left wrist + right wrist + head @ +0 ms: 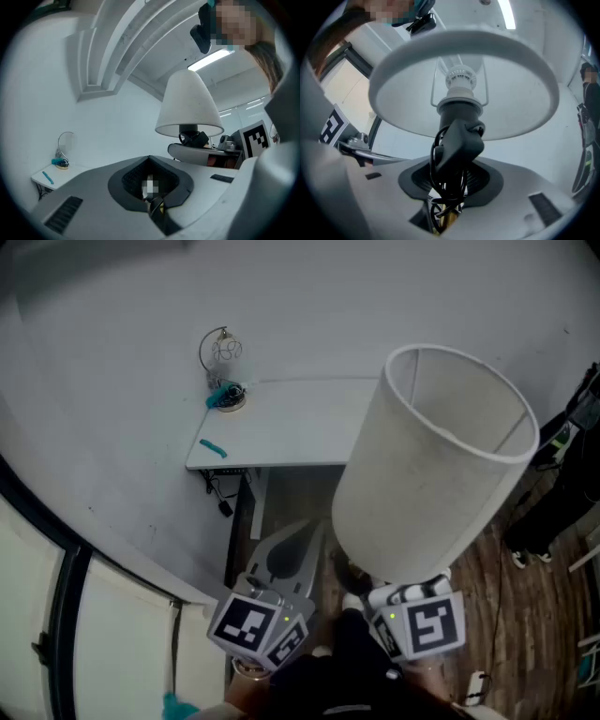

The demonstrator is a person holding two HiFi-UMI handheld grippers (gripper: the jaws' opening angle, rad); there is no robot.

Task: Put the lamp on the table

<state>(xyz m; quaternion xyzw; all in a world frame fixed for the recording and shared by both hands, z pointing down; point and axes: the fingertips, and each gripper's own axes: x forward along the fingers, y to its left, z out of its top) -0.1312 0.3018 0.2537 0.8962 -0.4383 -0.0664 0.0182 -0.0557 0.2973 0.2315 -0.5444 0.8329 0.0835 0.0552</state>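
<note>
The lamp [431,465], with its tall, tapered shade of matte off-white fabric stretched over a thin wire ring, was held up in the air, tilted, in front of the person and well apart from the small white flat-topped worktop [300,432] that stood against the plain white wall. The right claw [447,206], smooth grey plastic with ribbed dark pads, was clenched on the lamp's slim brass-coloured stem, where a glossy black cord [440,183] lay wound in loops beside a blocky black plug [459,145]; above them sat a ribbed white bulb socket. The left claw [150,187] was pressed closed on nothing, held low beside the right one and pointing toward the worktop. Each claw carried a cube with black-and-white square markers; no writing could be read. At the worktop's far left corner stood a round wire-frame ornament [223,371] on a disc base, with a teal pen-shaped stick [213,448] near the front edge. The floor [487,568] was brown wood-grain planking.
</note>
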